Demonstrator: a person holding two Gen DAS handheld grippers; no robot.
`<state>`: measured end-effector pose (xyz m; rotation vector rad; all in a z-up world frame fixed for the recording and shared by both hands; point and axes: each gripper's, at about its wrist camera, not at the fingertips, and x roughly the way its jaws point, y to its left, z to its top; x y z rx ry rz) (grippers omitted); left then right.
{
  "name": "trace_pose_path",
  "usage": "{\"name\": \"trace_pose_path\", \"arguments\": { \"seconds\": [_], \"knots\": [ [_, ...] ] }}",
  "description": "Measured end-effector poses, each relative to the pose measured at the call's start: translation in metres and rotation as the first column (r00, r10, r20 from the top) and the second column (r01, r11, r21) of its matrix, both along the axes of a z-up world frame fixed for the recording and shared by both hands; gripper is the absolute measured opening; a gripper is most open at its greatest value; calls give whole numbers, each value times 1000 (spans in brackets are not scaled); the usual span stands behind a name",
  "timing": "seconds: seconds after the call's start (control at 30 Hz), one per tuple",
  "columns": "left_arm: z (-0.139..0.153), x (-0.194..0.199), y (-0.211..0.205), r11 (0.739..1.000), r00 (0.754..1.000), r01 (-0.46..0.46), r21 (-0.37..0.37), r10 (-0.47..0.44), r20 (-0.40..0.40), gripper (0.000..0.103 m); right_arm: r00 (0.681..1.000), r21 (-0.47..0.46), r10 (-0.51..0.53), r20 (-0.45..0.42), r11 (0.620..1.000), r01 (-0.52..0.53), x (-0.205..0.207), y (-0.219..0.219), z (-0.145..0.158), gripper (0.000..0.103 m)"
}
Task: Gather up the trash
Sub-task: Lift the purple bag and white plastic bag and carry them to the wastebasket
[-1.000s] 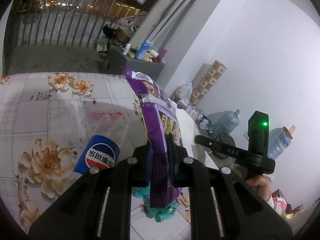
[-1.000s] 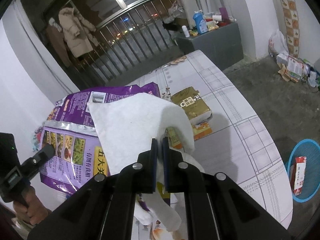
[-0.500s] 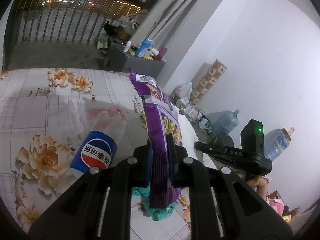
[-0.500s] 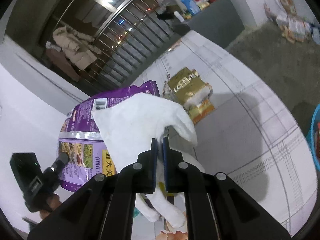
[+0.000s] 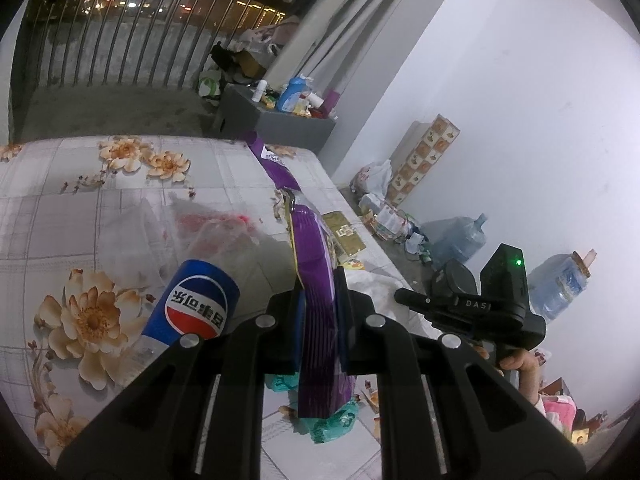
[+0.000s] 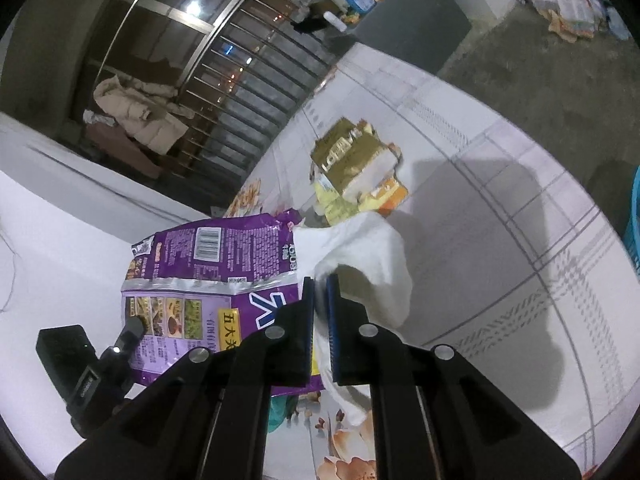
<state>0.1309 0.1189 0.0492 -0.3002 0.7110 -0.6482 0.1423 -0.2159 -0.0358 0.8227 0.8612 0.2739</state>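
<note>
My left gripper (image 5: 318, 292) is shut on a purple snack bag (image 5: 316, 280), held edge-on above the flowered table (image 5: 80, 200). The bag's printed face shows in the right wrist view (image 6: 208, 276). My right gripper (image 6: 320, 300) is shut on a white tissue (image 6: 368, 252) that drapes over its fingers beside the bag. A Pepsi bottle (image 5: 192, 304) lies on the table just left of the left gripper. A gold packet on yellow wrappers (image 6: 352, 160) lies on the table beyond the tissue.
A clear plastic bag with red bits (image 5: 216, 228) lies past the bottle. A teal wrapper (image 5: 332, 420) lies below the left gripper. The blue basket rim (image 6: 634, 216) shows at the far right off the table. Water jugs (image 5: 456, 236) stand by the wall.
The purple bag has turned edge-on in the left wrist view. The right gripper has tilted and the tissue has folded smaller, uncovering more of the bag's print. Both grips hold.
</note>
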Motion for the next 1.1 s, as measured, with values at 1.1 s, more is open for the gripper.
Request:
{"name": "trace_pose_path", "arguments": {
  "seconds": [1.1],
  "knots": [
    [94, -30, -208, 872, 849, 486, 48, -485, 212, 8, 859, -115, -461, 222, 863, 493, -151, -177, 70, 7]
  ]
}}
